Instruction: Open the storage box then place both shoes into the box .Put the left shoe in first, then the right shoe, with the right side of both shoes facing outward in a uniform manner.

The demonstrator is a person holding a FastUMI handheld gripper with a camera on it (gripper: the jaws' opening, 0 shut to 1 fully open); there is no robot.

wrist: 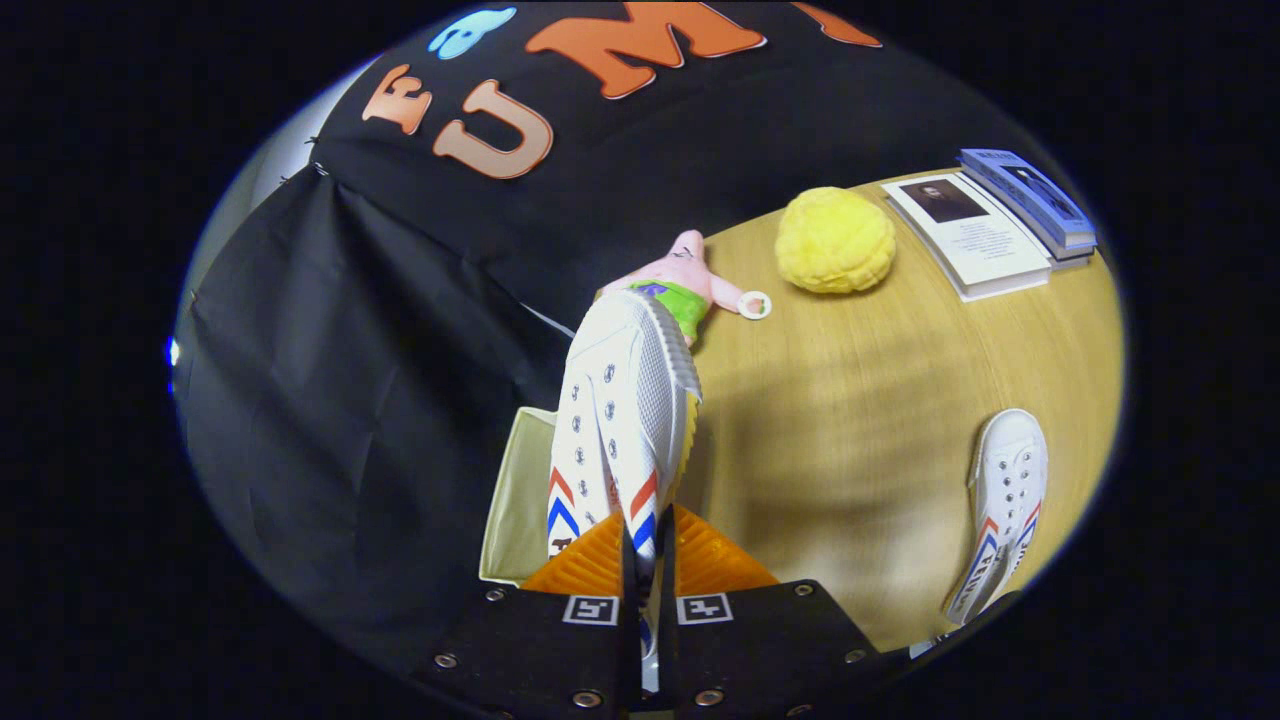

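Note:
A white canvas shoe (pixel 625 420) with red and blue chevrons hangs lifted off the table, toe pointing away, its side wall pinched between the fingers. My gripper (pixel 648 560) is shut on it. Just left of and below the held shoe shows part of a pale beige storage box (pixel 515 500), its open inside facing me. The second white shoe (pixel 1005 505), same stripes, lies on the wooden table (pixel 860 400) to the right of the fingers, toe pointing away.
Beyond the held shoe lies a pink plush toy (pixel 690 275) with green shorts. A yellow knitted ball (pixel 835 240) and a stack of books (pixel 1000 225) sit at the far right of the table. Black cloth wall (pixel 350 350) hangs to the left.

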